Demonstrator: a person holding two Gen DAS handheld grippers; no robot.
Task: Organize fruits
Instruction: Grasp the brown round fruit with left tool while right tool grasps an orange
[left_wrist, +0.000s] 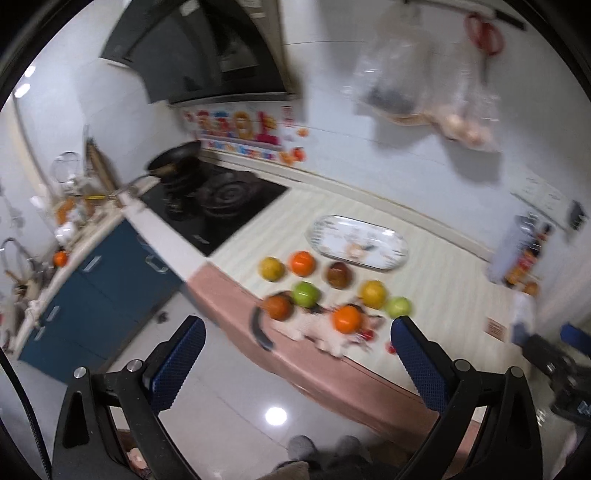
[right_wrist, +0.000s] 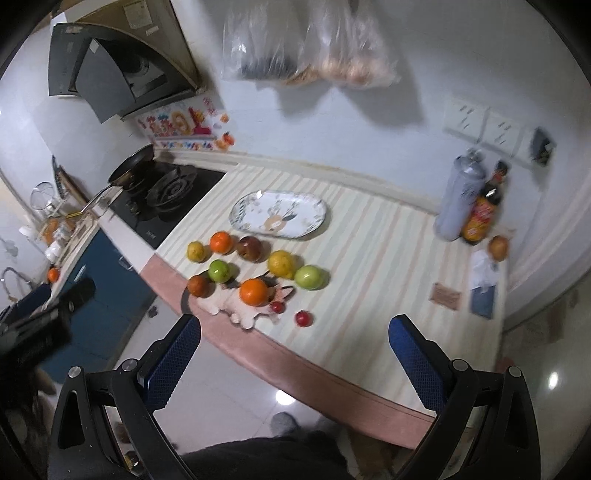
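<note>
Blue-padded fingers of both claws stood spread wide with nothing between them, each held off the near edge of the bench (right_wrist: 369, 236) above the glossy floor. Going left to right in the right wrist view: a black stove (right_wrist: 166, 199) with a pan (right_wrist: 135, 162) on it sat at the far left. Next came the fruit cluster, a yellow fruit (right_wrist: 196, 251), an orange (right_wrist: 221, 242) and a dark red apple (right_wrist: 249, 248) in a back row. A brown-red fruit (right_wrist: 198, 285), a green apple (right_wrist: 219, 271), a second orange (right_wrist: 253, 292), a yellow citrus (right_wrist: 282, 263) and another green apple (right_wrist: 309, 277) lay nearer the edge. Two small red fruits (right_wrist: 303, 318) lay just beside them. Behind the cluster lay an oval patterned plate (right_wrist: 242, 214), its long axis running left to right along the bench. Far right stood a grey canister (right_wrist: 456, 199) and a dark bottle (right_wrist: 484, 210), touching or nearly so. The left claw (left_wrist: 297, 343) and right claw (right_wrist: 293, 341) both pointed toward the fruit.
</note>
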